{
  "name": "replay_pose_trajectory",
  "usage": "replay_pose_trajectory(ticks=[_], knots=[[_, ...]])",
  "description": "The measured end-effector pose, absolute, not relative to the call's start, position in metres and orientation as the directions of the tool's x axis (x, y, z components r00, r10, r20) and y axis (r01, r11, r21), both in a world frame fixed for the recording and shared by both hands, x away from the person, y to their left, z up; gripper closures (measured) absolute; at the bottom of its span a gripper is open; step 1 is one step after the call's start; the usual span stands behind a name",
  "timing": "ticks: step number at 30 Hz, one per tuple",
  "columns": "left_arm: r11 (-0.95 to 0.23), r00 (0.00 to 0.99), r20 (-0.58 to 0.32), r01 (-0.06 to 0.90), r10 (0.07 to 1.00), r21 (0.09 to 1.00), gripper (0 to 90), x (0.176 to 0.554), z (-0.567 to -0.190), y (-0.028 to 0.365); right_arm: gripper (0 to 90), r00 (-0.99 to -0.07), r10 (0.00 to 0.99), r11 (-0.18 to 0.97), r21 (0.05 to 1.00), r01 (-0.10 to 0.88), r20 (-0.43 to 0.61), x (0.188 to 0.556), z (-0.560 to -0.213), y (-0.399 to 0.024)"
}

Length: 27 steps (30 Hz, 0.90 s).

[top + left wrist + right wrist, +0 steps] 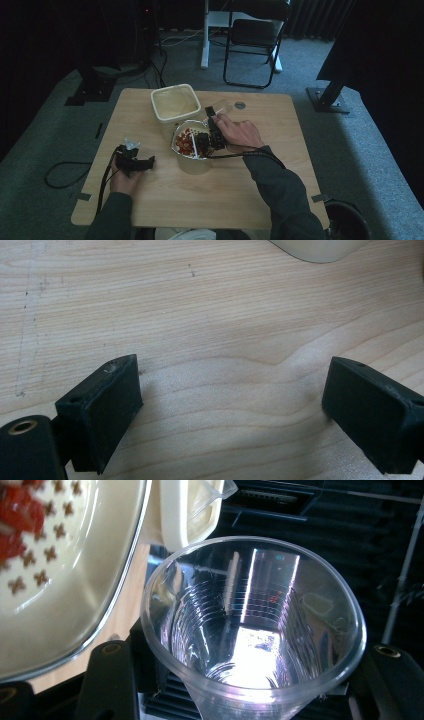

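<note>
high view: right tongs (214,131) grip a clear plastic cup (218,111) tipped by the colander bowl (186,141) with red pieces, cream tub (175,102) behind; left tongs (142,163) idle on the worktop (240,190). left gripper view: jaws wide, nothing between. right gripper view: cup (252,625) clamped, looks empty, so pour likely done; setting it down remains.

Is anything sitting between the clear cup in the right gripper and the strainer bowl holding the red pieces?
Nothing visible. The right gripper is shut on the clear plastic cup, tipped with its mouth right beside the rim of the strainer bowl. The gap between them is open. The square container stands behind.
</note>
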State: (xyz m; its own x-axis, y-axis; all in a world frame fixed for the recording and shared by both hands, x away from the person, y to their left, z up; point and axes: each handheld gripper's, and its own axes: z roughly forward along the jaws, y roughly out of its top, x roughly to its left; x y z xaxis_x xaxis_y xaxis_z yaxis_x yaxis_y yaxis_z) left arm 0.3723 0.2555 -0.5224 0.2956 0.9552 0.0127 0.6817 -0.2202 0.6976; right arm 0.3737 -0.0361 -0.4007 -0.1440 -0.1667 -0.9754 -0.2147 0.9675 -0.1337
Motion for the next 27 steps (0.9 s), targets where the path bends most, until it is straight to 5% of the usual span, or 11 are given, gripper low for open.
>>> replay_pose_trajectory(ticks=[24, 27], knots=[[-0.22, 0.295, 0.012, 0.682, 0.955, 0.698, 9.3, 0.3722, -0.5224, 0.2555, 37.9, -0.19, -0.103, 0.968, -0.055, -0.245, -0.976, 0.3719, -0.3988, -0.036], [-0.22, 0.296, 0.013, 0.682, 0.955, 0.698, 9.3, 0.3723, -0.5224, 0.2555, 37.8, -0.246, -0.017, 0.968, 0.046, -0.248, -0.969, 0.3743, -0.3938, -0.0399]])
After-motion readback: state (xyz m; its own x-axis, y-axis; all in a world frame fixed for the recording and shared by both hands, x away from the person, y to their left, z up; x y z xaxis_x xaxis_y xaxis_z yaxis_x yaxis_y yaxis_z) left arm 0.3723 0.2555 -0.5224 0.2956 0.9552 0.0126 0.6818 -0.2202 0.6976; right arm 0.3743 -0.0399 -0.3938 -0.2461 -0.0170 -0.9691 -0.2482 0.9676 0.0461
